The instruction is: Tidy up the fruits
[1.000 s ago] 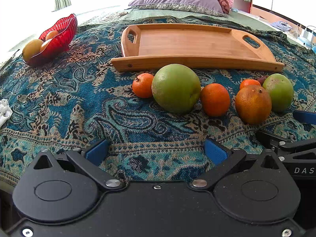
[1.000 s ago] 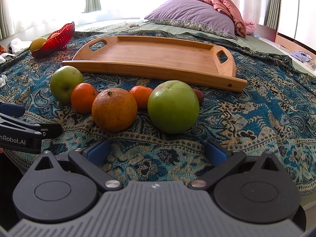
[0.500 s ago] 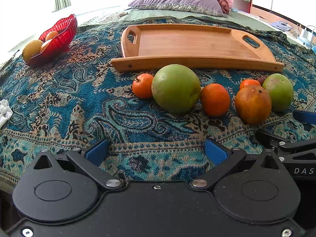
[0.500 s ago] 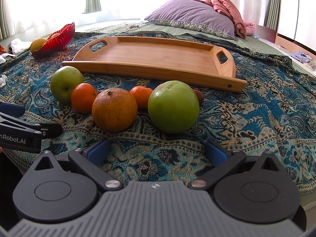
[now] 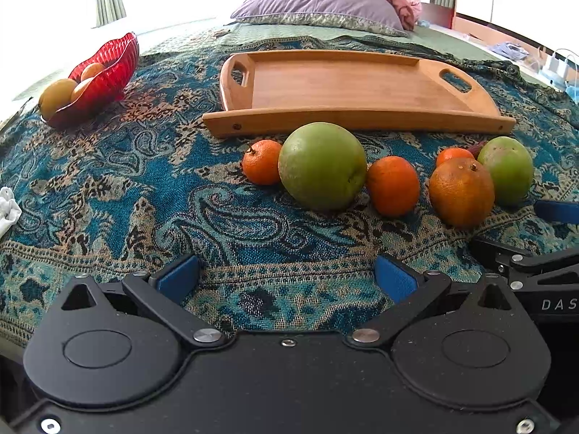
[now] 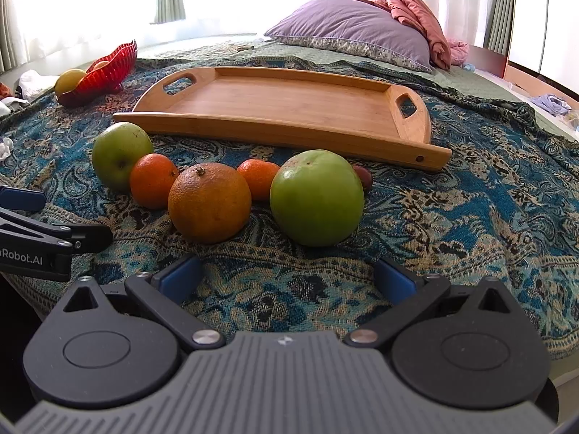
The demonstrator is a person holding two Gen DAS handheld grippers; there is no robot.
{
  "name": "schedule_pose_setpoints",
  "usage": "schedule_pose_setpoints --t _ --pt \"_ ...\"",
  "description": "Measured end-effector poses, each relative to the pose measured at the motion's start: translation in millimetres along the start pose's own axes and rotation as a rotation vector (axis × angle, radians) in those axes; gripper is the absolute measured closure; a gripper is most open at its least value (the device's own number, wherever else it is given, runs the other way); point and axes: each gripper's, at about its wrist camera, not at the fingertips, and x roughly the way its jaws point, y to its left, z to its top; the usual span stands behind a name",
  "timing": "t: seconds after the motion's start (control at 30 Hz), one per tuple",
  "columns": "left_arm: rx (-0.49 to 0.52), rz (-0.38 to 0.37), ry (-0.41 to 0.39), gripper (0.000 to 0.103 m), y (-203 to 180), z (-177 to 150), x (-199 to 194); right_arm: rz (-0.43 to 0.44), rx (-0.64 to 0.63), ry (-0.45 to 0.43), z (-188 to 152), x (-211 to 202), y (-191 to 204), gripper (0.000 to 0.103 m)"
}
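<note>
Bed covered with a woven blue paisley blanket, purple pillow at the head, curtained windows behind. Smooth wooden tray with cut-out handles, bare. Fruits in a row just before it: big green apple, rough orange, small tangerines. Ribbed red glass bowl holds fruit far left. Left gripper and right gripper both spread apart, holding nothing, hovering short of the fruit.

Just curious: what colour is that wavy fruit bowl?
Red, ribbed glass bowl; clearest in the left wrist view.
</note>
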Motion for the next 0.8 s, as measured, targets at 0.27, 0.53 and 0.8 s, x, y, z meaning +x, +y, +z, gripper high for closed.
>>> schedule_pose_setpoints --t 0.27,0.53,0.8 --pt "-0.025 0.023 -0.028 0.0 -4 -4 -4 -0.038 -0.016 -0.067 -10 -4 4 0.0" --pt "-0.022 0.014 -0.089 0.016 -3 3 -17 -0.042 -0.03 -0.146 -12 -20 4 0.002" --pt "-0.014 -0.045 -0.183 0.039 -10 20 -25 -0.067 0.007 -0.229 -1 -31 -2 0.02"
